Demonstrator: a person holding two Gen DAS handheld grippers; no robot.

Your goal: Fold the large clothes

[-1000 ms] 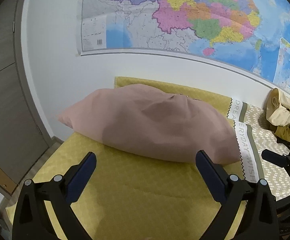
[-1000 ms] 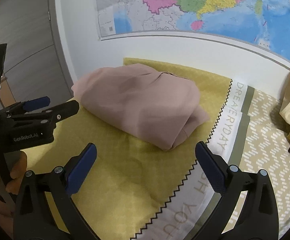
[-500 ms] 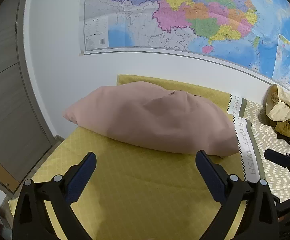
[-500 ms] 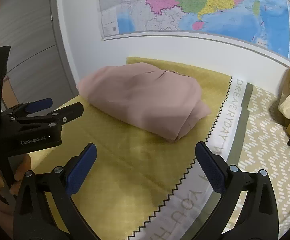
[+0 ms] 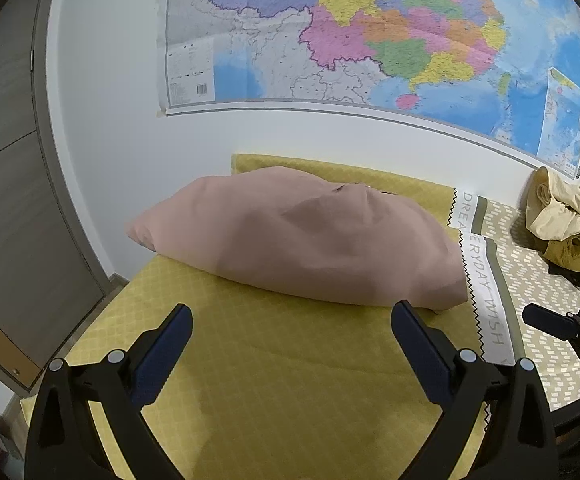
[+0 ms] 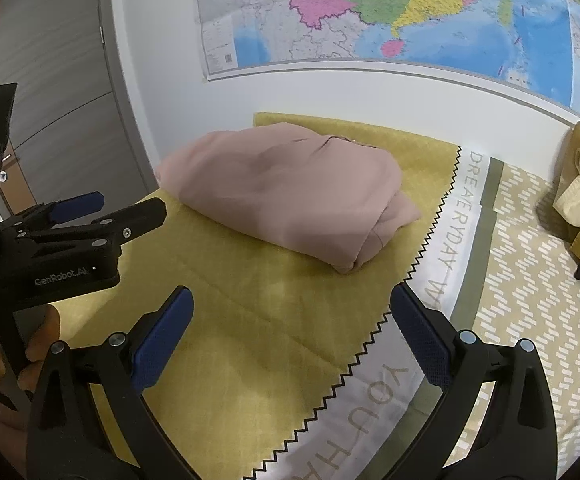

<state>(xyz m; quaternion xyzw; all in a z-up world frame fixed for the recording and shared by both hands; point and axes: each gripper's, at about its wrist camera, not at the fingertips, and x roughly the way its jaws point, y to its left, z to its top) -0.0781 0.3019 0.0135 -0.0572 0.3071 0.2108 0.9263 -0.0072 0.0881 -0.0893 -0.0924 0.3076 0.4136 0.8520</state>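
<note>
A: At mid-frame in both wrist views, one folded pink garment (image 5: 301,240) lies on the yellow bedspread (image 5: 274,380), near the wall end. From the right wrist the fold stack shows at its lower right corner.

B: Fingers?

A: Left gripper (image 5: 290,344): the two blue-padded fingers (image 5: 162,356) are spread wide at the bottom of the frame, nothing between them, touching nothing; the garment sits beyond the tips. Right gripper (image 6: 290,336): same, spread wide, empty, over bare bedspread. The left gripper also appears at the left edge of the right wrist view, held by a hand (image 6: 30,344) at lower left.

B: Counts?

A: One pink garment. Two grippers, two fingers each. One heap of tan and cream clothes (image 5: 561,220) at the right edge, well apart from the pink one; how many pieces are in it, cannot tell. One wall map (image 5: 369,36) across the top.

B: Any writing?

A: "GenRobot.AI" in white on the left gripper's body, read from the right wrist view. A white band (image 6: 445,240) with a zigzag edge runs down the bedspread right of the garment; grey letters read "DREA", "ERYDAY", "WISH", "YOU", partly broken by folds. Right of it, a panel (image 6: 529,300) of short white dashes on olive. The map's print is too small to read. Grey cabinet doors (image 5: 6,200) at far left.
</note>
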